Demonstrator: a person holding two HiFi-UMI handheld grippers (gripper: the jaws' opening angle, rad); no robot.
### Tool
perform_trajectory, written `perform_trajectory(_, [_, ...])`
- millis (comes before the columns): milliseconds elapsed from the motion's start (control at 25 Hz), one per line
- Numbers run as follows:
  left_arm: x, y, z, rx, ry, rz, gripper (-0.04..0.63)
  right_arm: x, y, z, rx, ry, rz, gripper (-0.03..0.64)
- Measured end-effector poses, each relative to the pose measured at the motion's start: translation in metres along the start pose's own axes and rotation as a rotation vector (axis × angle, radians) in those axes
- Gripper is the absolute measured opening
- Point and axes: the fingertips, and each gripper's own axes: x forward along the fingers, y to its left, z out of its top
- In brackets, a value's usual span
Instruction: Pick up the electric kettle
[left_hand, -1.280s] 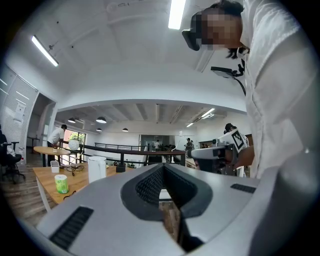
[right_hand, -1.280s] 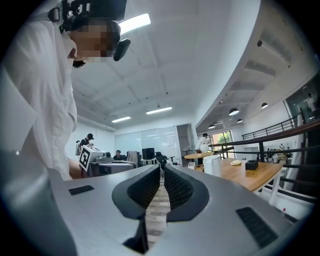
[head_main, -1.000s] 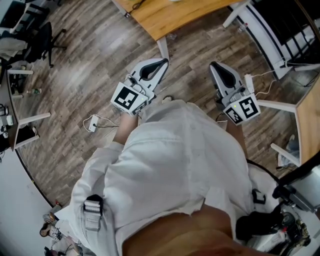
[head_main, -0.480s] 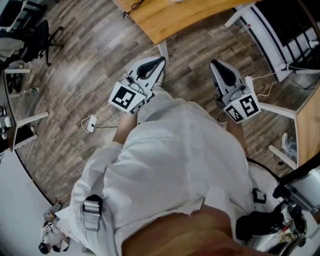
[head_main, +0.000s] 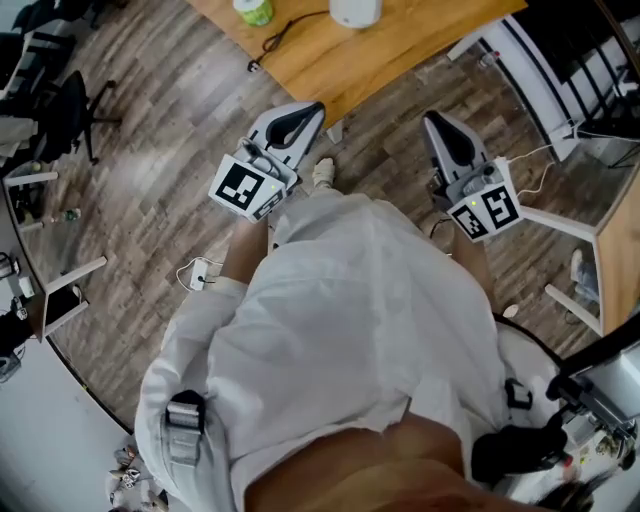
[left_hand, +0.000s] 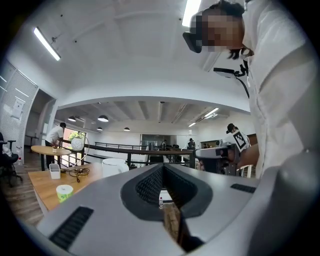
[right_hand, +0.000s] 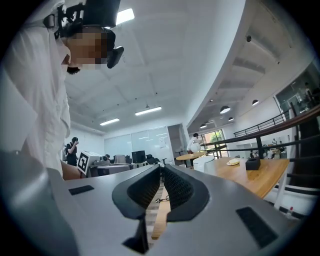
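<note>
The white electric kettle (head_main: 355, 10) stands on a wooden table (head_main: 400, 50) at the top edge of the head view, beyond both grippers. In the left gripper view the kettle (left_hand: 114, 167) sits left of the jaw tips; in the right gripper view the kettle (right_hand: 205, 164) shows right of them. My left gripper (head_main: 310, 110) is held level just short of the table's near edge, jaws shut with nothing in them. My right gripper (head_main: 433, 122) hangs over the floor beside the table's right corner, also shut and empty.
A green-banded cup (head_main: 253, 10), a small white container (left_hand: 55, 171) and a black cable (head_main: 290, 30) lie on the table left of the kettle. A table leg (head_main: 335, 130) stands between the grippers. More desks (head_main: 620, 230), chairs (head_main: 70, 100) and a floor cable (head_main: 200, 272) surround me.
The person has walked toward the wooden table: it slid down into view, and the kettle and cup now show at the top. Both grippers moved forward, still shut.
</note>
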Motion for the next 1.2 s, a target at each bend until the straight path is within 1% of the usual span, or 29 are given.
perform_trajectory(80, [0.004, 0.021, 0.002, 0.001, -0.001, -0.015, 0.006, 0.016, -0.007, -0.001, -0.01, 0.013, -0.017, 0.015])
perform_trajectory(240, [0.009, 0.063, 0.0, -0.004, 0.009, -0.047, 0.006, 0.05, -0.023, -0.003, 0.003, 0.016, -0.068, 0.015])
perform_trajectory(440, [0.017, 0.111, -0.012, -0.013, 0.027, -0.094, 0.006, 0.089, -0.046, -0.015, 0.006, 0.029, -0.176, 0.015])
perform_trajectory(640, [0.024, 0.146, -0.022, -0.015, 0.046, -0.141, 0.006, 0.12, -0.054, -0.025, 0.017, 0.042, -0.218, 0.017])
perform_trajectory(840, [0.043, 0.162, -0.035, -0.039, 0.053, -0.158, 0.006, 0.131, -0.065, -0.046, 0.02, 0.099, -0.235, 0.017])
perform_trajectory(1000, [0.063, 0.162, -0.045, -0.051, 0.072, -0.172, 0.006, 0.139, -0.083, -0.06, -0.001, 0.151, -0.238, 0.018])
perform_trajectory(1200, [0.086, 0.16, -0.061, -0.066, 0.093, -0.182, 0.006, 0.153, -0.108, -0.077, -0.025, 0.174, -0.234, 0.018])
